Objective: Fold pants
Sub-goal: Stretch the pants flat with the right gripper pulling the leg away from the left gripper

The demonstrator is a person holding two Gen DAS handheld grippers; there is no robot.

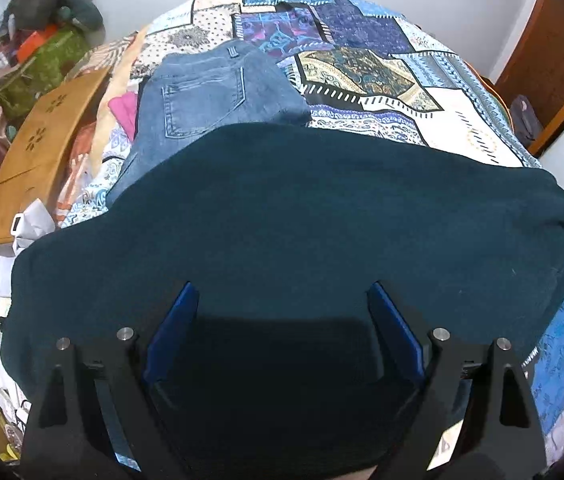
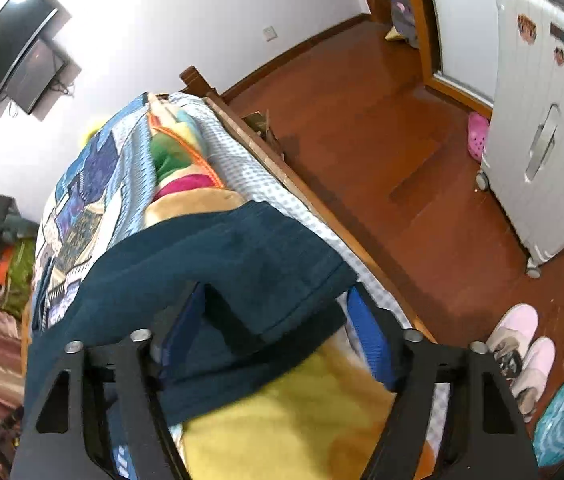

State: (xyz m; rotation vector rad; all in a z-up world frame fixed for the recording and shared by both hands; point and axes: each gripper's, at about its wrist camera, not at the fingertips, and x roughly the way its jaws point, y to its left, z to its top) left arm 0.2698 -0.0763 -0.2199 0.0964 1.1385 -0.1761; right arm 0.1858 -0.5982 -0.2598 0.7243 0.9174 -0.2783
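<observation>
Left: left gripper, jaws wide and empty, above dark teal fleece pants spread on the patchwork quilt. Right: right gripper, jaws partly closed around the pants' end, grip unclear. Align edges before pressing flat.

The bed is viewed steeply downward from close range by both wrist cameras; the teal pants are shared.
</observation>
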